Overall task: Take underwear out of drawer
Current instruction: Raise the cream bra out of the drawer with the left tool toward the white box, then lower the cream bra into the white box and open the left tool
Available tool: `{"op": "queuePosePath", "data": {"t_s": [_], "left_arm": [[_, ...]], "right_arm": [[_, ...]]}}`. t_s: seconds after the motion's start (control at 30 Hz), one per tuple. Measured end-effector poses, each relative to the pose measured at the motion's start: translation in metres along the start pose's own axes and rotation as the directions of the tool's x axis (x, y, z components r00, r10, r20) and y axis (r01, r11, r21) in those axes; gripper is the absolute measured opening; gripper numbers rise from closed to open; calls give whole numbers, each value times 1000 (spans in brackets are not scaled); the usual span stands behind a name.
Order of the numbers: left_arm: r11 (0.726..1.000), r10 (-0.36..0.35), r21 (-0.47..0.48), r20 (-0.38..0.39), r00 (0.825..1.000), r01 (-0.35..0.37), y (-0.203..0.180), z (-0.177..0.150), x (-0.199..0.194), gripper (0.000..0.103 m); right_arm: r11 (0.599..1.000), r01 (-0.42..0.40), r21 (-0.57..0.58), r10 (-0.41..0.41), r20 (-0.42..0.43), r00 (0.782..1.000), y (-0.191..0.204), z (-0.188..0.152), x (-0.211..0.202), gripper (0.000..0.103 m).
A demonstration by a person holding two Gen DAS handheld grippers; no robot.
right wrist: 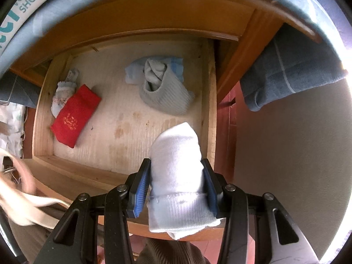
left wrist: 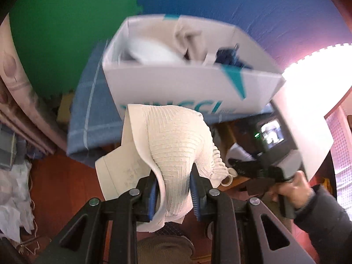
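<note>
My left gripper [left wrist: 173, 189] is shut on a cream ribbed garment [left wrist: 176, 145] that hangs in front of a white shoe box [left wrist: 182, 83] holding more clothes. The box stands on a blue checked cloth [left wrist: 88, 107]. My right gripper [right wrist: 177, 182] points down over the open wooden drawer [right wrist: 44, 114] and is shut on a rolled white garment [right wrist: 176, 169]. On the drawer floor lie a red folded piece [right wrist: 74, 114], a small pale piece [right wrist: 61, 92] beside it, and a grey and light-blue bundle [right wrist: 160, 88]. In the left wrist view, a person's hand [left wrist: 294, 189] holds the other gripper's handle at right.
A blue checked cloth [right wrist: 290, 70] drapes over the table edge to the right of the drawer. Cream fabric [right wrist: 22, 198] blurs at the lower left of the right wrist view. Green [left wrist: 66, 33] and blue [left wrist: 242, 4] foam mats lie behind the box. Crumpled white material [left wrist: 13, 198] sits at left.
</note>
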State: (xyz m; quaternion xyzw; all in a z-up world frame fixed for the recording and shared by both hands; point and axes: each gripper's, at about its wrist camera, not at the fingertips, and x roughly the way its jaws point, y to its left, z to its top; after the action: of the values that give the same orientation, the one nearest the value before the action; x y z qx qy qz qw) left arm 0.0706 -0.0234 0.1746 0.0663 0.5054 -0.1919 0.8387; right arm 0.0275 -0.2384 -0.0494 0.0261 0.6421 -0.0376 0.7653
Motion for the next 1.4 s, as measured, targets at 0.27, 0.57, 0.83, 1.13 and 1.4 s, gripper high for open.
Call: {"op": "queuePosePath", "data": {"t_s": [0.27,0.57,0.83,1.13,1.4], "left_arm": [[1000,-18,11,133,991,16,7,34,-78,25],[999,37,16,309,950,-44,8,98,-155,25],[995,65,42,390,918,-88,-3,158,-163,25],[997,67,29,226,972,-75,4,184,-40,25],[998,37,-44,54,998,-35,16,170,57,26]], "right_arm": [[1000,2,-3,-2,2,1000,0,1,-1,42],[1000,-3,1,3,6,1000,1,1,-2,42],[1000,-9,5,9,4,1000,0,1,-3,42],[1000,-24,10,24,-2,1000,-1,0,-2,42],[999,-33,5,33,-12,999,-1,0,1,42]]}}
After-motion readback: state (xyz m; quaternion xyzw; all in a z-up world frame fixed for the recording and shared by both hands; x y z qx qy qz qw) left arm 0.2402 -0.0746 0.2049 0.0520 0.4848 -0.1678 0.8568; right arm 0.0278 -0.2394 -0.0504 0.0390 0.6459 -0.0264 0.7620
